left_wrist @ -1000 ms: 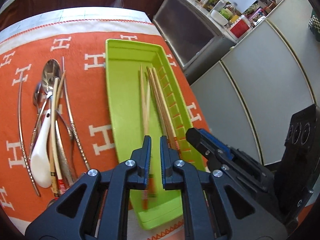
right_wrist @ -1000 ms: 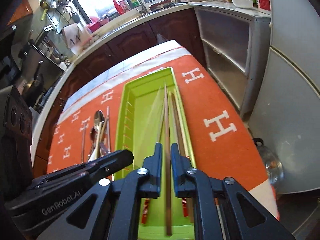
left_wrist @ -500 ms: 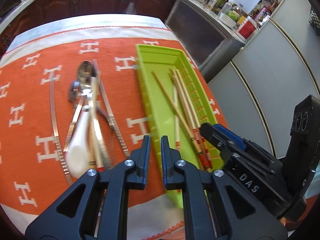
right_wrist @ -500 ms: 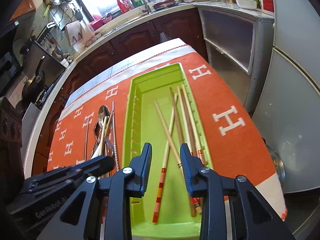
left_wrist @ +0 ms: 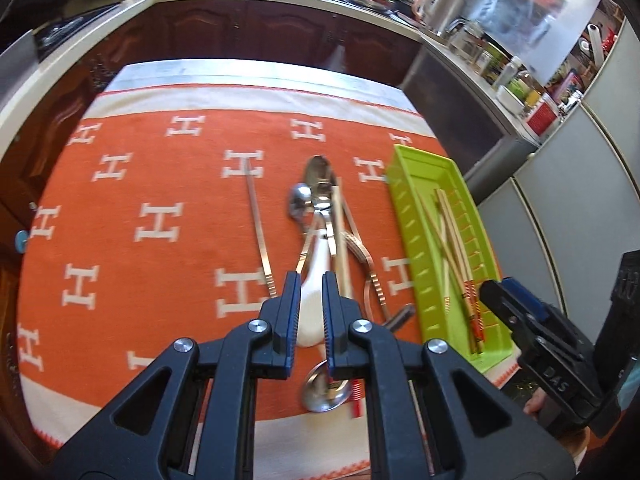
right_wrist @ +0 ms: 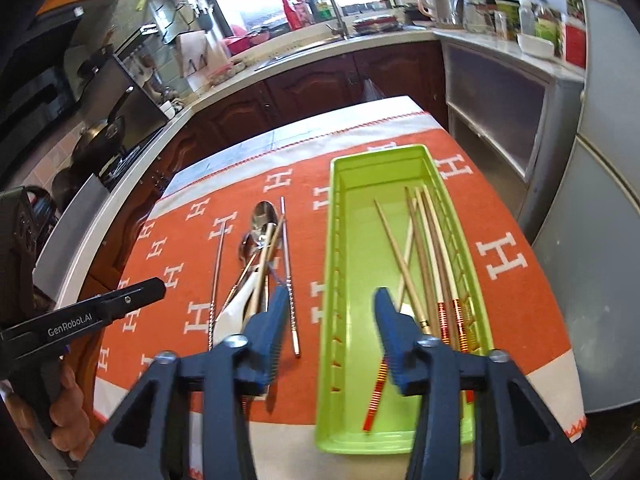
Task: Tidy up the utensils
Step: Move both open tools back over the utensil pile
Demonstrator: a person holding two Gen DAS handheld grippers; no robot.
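Observation:
A lime green tray (right_wrist: 472, 248) (left_wrist: 412, 240) lies on the orange cloth and holds several wooden chopsticks (right_wrist: 430, 256) (left_wrist: 450, 240). Left of it lies a pile of utensils (left_wrist: 324, 216) (right_wrist: 260, 256): metal spoons, a white ceramic spoon (left_wrist: 314, 280), a wooden chopstick and metal chopsticks (left_wrist: 258, 224). My left gripper (left_wrist: 308, 280) hovers over the white spoon, jaws nearly closed and empty. My right gripper (right_wrist: 330, 300) is wide open and empty above the tray's near end.
The orange cloth with white H marks (left_wrist: 160, 220) covers a table. Dark kitchen cabinets and a counter with a sink (right_wrist: 320, 36) stand behind. Grey appliances (right_wrist: 600, 200) stand close on the right of the table.
My right gripper let a chopstick fall into the tray and opened wide. My left gripper swung left from the tray to over the utensil pile.

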